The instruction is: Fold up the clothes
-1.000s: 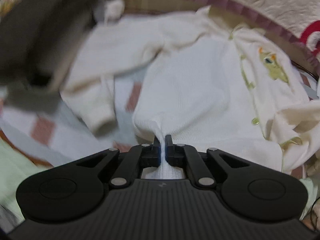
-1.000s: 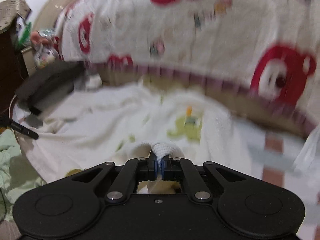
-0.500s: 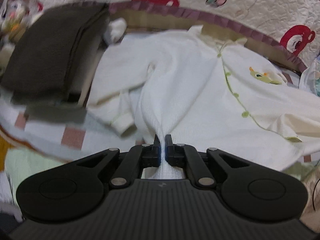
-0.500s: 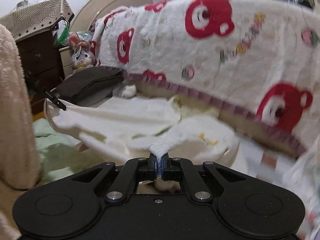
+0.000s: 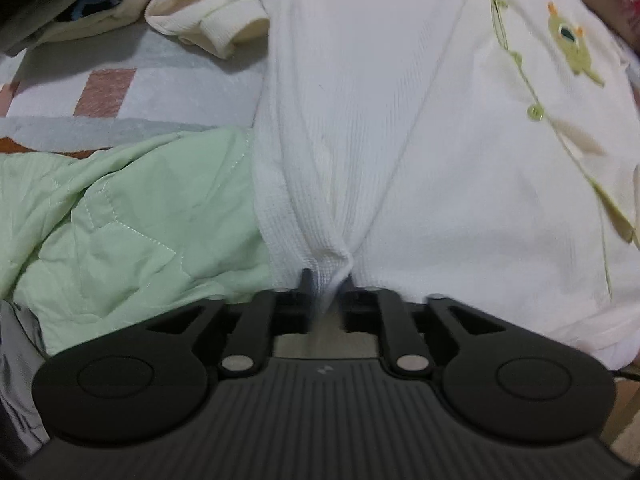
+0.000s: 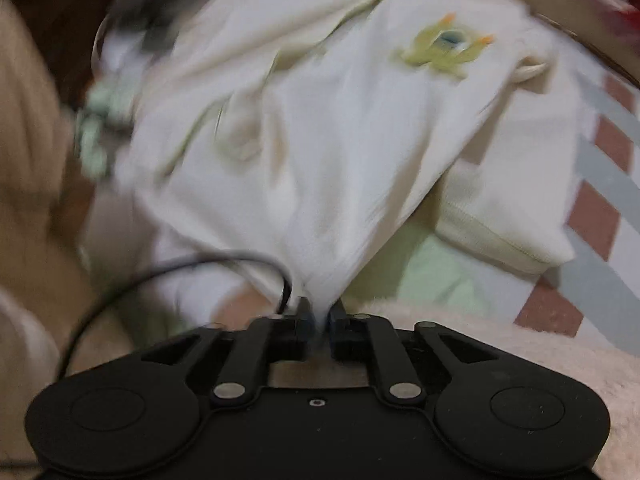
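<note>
A white baby garment (image 5: 400,128) with green buttons and a green creature patch (image 5: 572,48) lies spread over the bed. My left gripper (image 5: 326,280) is shut on a pinch of its white ribbed hem. My right gripper (image 6: 319,310) is shut on another bunch of the same garment (image 6: 340,140); its patch (image 6: 444,50) shows above. One cuffed sleeve (image 5: 224,20) lies at upper left in the left wrist view; another sleeve (image 6: 500,216) lies at right in the right wrist view. The right wrist view is motion-blurred.
A light green quilted cloth (image 5: 132,216) lies under the garment's left edge. A checked bedsheet (image 5: 100,92) with brown and grey squares covers the bed. A black cable (image 6: 160,276) loops near my right gripper. Pink fuzzy fabric (image 6: 540,356) lies at lower right.
Both grippers have dropped and pulled back, drawing the garment toward me and laying it lower on the bed. The quilted bear blanket and dark pillow have left view.
</note>
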{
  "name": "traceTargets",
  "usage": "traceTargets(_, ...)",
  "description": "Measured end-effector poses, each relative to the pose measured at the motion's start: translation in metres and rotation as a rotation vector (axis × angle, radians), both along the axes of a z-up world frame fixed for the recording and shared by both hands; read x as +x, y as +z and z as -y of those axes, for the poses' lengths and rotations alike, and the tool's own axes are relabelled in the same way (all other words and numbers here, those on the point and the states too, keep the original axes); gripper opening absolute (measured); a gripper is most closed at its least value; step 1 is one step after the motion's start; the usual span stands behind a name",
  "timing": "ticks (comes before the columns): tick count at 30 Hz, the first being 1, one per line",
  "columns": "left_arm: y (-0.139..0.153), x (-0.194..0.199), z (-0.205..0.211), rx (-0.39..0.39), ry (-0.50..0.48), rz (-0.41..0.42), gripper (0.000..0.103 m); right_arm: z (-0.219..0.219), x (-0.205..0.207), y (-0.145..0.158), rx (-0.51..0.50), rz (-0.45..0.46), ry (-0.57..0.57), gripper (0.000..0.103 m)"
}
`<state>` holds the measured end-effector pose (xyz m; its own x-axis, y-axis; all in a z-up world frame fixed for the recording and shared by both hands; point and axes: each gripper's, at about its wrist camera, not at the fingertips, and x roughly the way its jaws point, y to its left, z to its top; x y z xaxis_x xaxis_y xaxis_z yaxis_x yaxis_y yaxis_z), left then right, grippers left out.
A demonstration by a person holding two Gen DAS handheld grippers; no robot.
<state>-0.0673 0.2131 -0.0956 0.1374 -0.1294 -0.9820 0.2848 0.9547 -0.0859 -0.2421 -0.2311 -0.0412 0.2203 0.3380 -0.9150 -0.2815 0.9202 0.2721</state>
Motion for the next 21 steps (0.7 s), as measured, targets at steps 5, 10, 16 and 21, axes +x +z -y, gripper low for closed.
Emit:
traceTargets(5,0.030,0.008,-0.005,-0.051,-0.025,0.045,0.032,0.017,0.018,0.016,0.030,0.014,0.016,0.046)
traceTargets(10,0.072,0.024,-0.001,-0.176,-0.057,0.125,0.032,0.041,0.050,0.057,0.229,0.137,-0.002,0.047)
traceTargets(16,0.063,0.049,0.091,-0.277,-0.278,0.061,0.032,-0.054,0.116,0.022,0.314,0.161,0.206,0.047)
traceTargets(21,0.049,0.053,0.157,-0.274,-0.470,-0.007,0.034,-0.128,0.130,-0.016,0.052,0.275,0.427,0.047)
